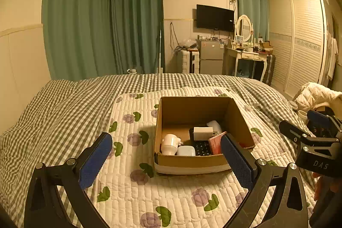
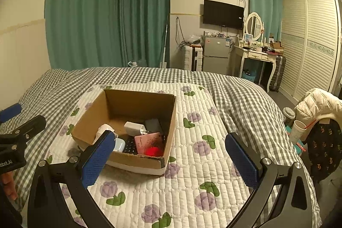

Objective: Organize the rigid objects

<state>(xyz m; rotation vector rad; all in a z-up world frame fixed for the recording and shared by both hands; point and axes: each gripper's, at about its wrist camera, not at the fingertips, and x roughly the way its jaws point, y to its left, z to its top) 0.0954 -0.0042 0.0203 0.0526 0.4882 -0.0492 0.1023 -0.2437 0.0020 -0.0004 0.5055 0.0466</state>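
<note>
From the left wrist we look across a bedroom to a checked bedspread and a floral quilted mat (image 1: 171, 191). A cardboard box (image 1: 192, 161) stands on the mat, holding a white charger (image 1: 203, 133), a calculator (image 1: 202, 147), a pink card case (image 1: 215, 143) and a white earbud case (image 1: 186, 150). Our left gripper (image 1: 166, 155) hangs empty, jaws wide apart, before the box.

From the right wrist, the same box (image 2: 136, 166) sits left of centre; our right gripper (image 2: 168, 155) is also spread wide and empty. These items look light, stiff and smooth, so we judge flat sides the best hold. A red blob (image 2: 152, 151) we cannot identify.
</note>
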